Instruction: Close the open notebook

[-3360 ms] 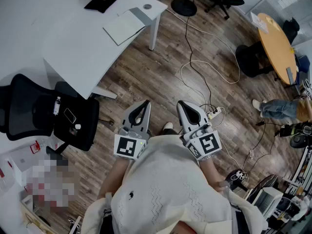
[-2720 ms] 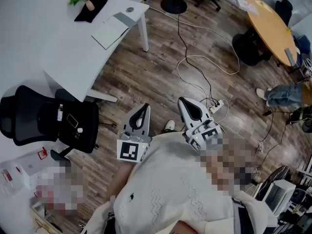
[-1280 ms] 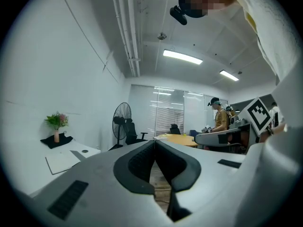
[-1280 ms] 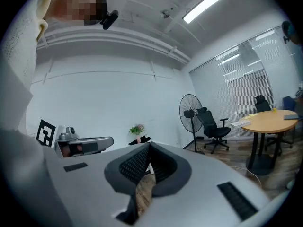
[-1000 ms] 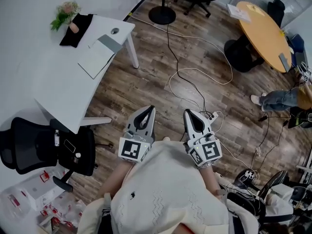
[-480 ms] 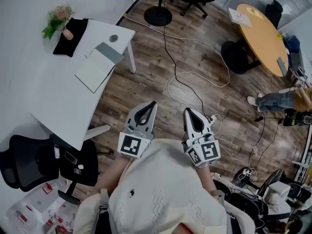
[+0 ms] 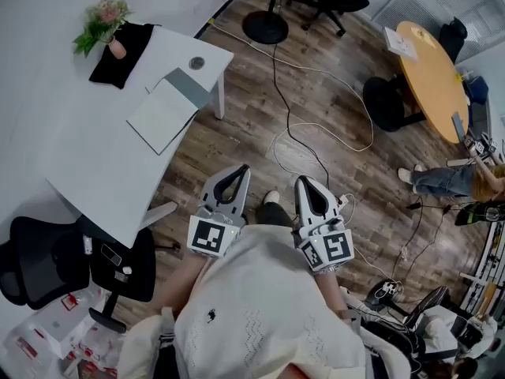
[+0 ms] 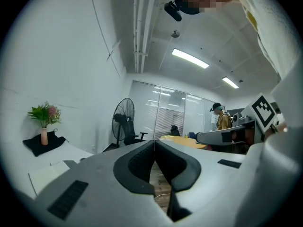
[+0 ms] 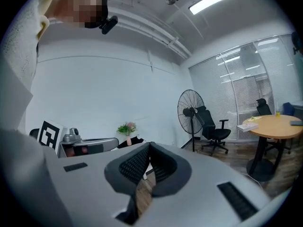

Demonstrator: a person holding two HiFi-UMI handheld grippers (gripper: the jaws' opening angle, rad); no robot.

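Lying open, the notebook (image 7: 166,110) (still untouched) sits nearer than before.

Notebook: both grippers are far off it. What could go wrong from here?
1. Cables lie across the way to the desk: trip risk.
2. Left gripper and right gripper are both shut, and the notebook lies flat near the desk's edge: a push may slide it off instead of flipping the cover.
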